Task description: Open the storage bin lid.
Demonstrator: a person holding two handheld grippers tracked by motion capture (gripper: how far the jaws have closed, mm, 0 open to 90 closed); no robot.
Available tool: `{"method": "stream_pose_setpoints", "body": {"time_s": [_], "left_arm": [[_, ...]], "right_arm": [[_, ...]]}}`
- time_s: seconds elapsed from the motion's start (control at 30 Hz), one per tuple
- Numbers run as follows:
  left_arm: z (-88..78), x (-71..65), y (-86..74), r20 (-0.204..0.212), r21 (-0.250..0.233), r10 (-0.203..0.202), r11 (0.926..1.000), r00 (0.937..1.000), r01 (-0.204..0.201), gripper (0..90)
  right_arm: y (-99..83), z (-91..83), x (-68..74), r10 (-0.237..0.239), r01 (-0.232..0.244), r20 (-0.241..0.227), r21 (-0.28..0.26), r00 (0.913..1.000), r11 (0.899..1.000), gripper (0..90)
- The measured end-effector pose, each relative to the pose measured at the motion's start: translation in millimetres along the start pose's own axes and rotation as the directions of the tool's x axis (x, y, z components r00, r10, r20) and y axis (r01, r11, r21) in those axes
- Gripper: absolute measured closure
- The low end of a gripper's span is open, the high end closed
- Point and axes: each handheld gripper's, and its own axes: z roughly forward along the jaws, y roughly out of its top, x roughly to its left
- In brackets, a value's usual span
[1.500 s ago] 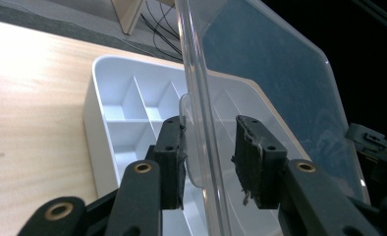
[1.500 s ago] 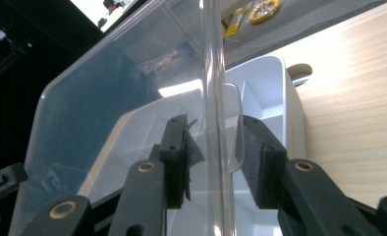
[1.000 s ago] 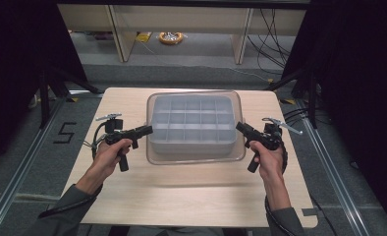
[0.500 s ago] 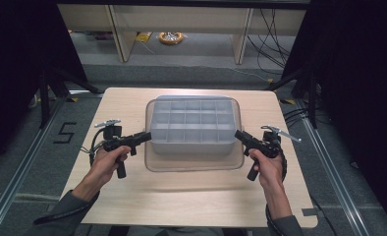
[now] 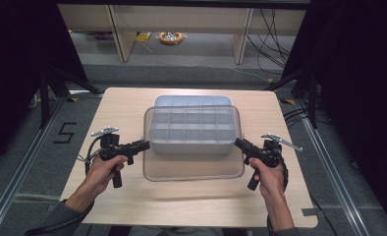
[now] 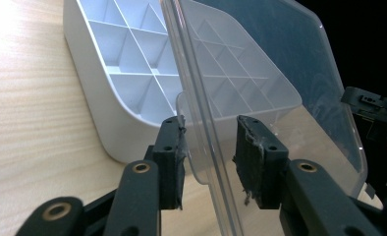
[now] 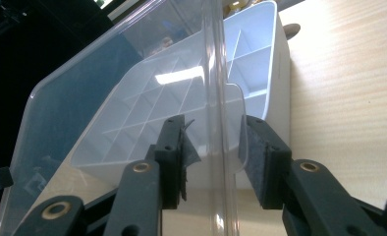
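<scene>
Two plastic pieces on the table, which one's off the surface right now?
The clear flat plastic lid, its side tabs between the jaws of the left gripper and right gripper. The white compartmented plastic tray sits on the table.

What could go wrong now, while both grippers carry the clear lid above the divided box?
1. In each gripper view the jaws straddle a small tab of the clear lid with gaps visible beside it; the hold may be loose and the lid might slip.
2. The lid overhangs the white divided box toward the person; uneven lifting by the left gripper and right gripper could tilt it.
</scene>
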Motion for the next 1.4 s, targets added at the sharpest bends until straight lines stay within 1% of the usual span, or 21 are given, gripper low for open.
{"method": "stream_pose_setpoints", "body": {"time_s": [0.03,0.07,0.23,0.27,0.33,0.37,0.4,0.43,0.47,0.5,0.53,0.87,1.03,1.07,1.1,1.13,1.2,1.27,1.3,1.33,1.4], "left_arm": [[-1.9,-0.2,-1.9,-0.001,0.01,-0.003,0.9999,1.0,0.003,63.0],[-3.3,-0.2,-3.7,0.0,0.009,-0.012,0.9999,0.9999,0.012,63.3],[-10.2,-1.0,-15.2,0.002,0.017,-0.032,0.9993,0.9995,0.032,62.4],[-12.5,-0.6,-17.5,0.004,0.032,-0.012,0.9994,0.9999,0.011,62.4],[-15.6,-3.5,-22.2,-0.009,0.019,-0.02,0.9996,0.9997,0.021,62.5],[-17.9,-3.3,-24.2,-0.001,0.025,-0.016,0.9995,0.9999,0.016,62.5],[-20.2,-3.7,-26.1,-0.008,0.027,-0.015,0.9995,0.9999,0.015,62.6],[-21.0,-4.7,-28.0,-0.007,0.015,-0.02,0.9997,0.9998,0.02,62.6],[-22.9,-5.8,-30.0,-0.023,0.016,-0.016,0.9997,0.9996,0.017,62.6],[-24.0,-6.0,-32.1,-0.017,0.013,-0.023,0.9996,0.9996,0.024,62.6],[-24.8,-6.1,-34.4,-0.015,0.007,-0.017,0.9998,0.9997,0.018,62.7],[-34.6,-9.7,-55.8,-0.03,0.044,-0.01,0.999,0.9995,0.011,62.4],[-35.9,-10.6,-62.7,-0.039,0.058,-0.004,0.9983,0.9992,0.007,62.4],[-35.7,-10.6,-64.4,-0.035,0.063,-0.005,0.998,0.9994,0.007,62.3],[-35.7,-10.9,-66.4,-0.039,0.066,-0.001,0.9978,0.9992,0.004,62.2],[-35.2,-10.8,-70.1,-0.04,0.079,0.0,0.9969,0.9992,0.003,62.1],[-34.5,-10.5,-72.4,-0.041,0.074,0.002,0.9973,0.9992,0.001,62.1],[-33.8,-10.2,-76.0,-0.044,0.091,0.013,0.9958,0.9989,-0.008,61.9],[-33.4,-9.6,-77.3,-0.037,0.105,0.011,0.9944,0.9993,-0.007,62.0],[-32.6,-10.1,-79.1,-0.048,0.108,0.009,0.9942,0.9988,-0.004,62.0],[-31.5,-8.8,-81.1,-0.041,0.121,0.012,0.9927,0.9991,-0.007,62.0]], "right_arm": [[-1.5,-1.0,0.9,-0.005,0.005,-0.002,-0.002,1.0,1.0,63.3],[-3.4,-3.8,4.4,0.028,-0.028,0.002,0.008,0.9996,1.0,63.3],[-13.4,-8.8,5.8,-0.006,0.006,0.009,0.015,0.9999,1.0,63.1],[-15.7,-9.4,6.0,-0.007,0.007,0.002,0.017,1.0,1.0,62.9],[-19.4,-13.4,9.9,0.002,-0.002,0.014,0.021,0.9999,1.0,62.9],[-20.7,-15.0,9.0,-0.032,0.032,0.015,0.017,0.9994,0.999,62.9],[-23.0,-16.9,13.3,0.014,-0.014,0.013,0.027,0.9998,1.0,63.0],[-25.5,-18.0,14.3,0.008,-0.009,0.008,0.024,0.9999,1.0,63.0],[-29.9,-20.4,14.3,-0.034,0.034,0.021,0.027,0.9992,0.999,62.8],[-29.9,-20.4,14.3,-0.034,0.034,0.021,0.027,0.9992,0.999,62.8],[-33.1,-20.6,15.2,-0.017,0.017,0.004,0.025,0.9998,1.0,62.8],[-60.2,-34.5,18.4,-0.013,0.011,0.041,0.065,0.9991,0.998,62.0],[-67.5,-39.5,18.3,0.0,-0.001,0.023,0.069,0.9997,0.998,62.2],[-69.9,-40.7,18.1,-0.012,0.008,0.045,0.076,0.9989,0.997,62.1],[-72.2,-41.2,17.2,-0.012,0.01,0.03,0.069,0.9995,0.998,62.1],[-75.8,-44.0,17.2,0.001,-0.005,0.049,0.08,0.9988,0.997,62.1],[-76.9,-44.6,15.8,-0.015,0.012,0.038,0.08,0.9992,0.997,62.1],[-79.9,-45.9,16.1,0.004,-0.008,0.05,0.087,0.9987,0.996,62.0],[-83.1,-45.5,12.6,-0.035,0.028,0.078,0.096,0.9963,0.995,61.7],[-84.2,-45.8,15.2,0.015,-0.024,0.077,0.112,0.9969,0.993,61.6],[-85.7,-46.2,14.2,0.027,-0.034,0.066,0.118,0.9975,0.992,61.5]]}}
